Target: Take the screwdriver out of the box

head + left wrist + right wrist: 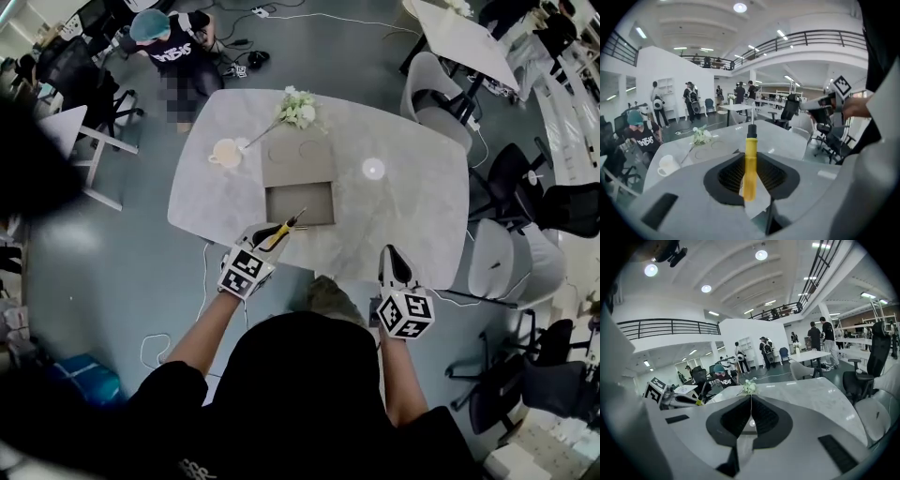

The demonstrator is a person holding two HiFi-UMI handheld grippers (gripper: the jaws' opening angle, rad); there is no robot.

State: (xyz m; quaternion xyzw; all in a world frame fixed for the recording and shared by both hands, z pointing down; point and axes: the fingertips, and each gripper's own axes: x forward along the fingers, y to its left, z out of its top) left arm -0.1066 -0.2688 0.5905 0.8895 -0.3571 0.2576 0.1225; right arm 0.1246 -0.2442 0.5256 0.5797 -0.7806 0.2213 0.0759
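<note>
Left tongs (751,158) clamp screwdriver (750,174) lengthwise, tip pointing forward.

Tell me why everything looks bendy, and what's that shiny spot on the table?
Head view: the wide lens curves the room; the white spot on the grey stone-look table is likely lamp glare. Left gripper view: dark round edges, the yellow-handled screwdriver looks sharp. Right gripper view: ceiling lights glow bright.

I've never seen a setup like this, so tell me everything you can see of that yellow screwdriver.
The screwdriver has a yellow, plastic-looking handle, a black collar and a thin metal shaft. The fingers of the left gripper clamp its handle. It is held in the air near the open box, with its tip pointing away from the person.
</note>
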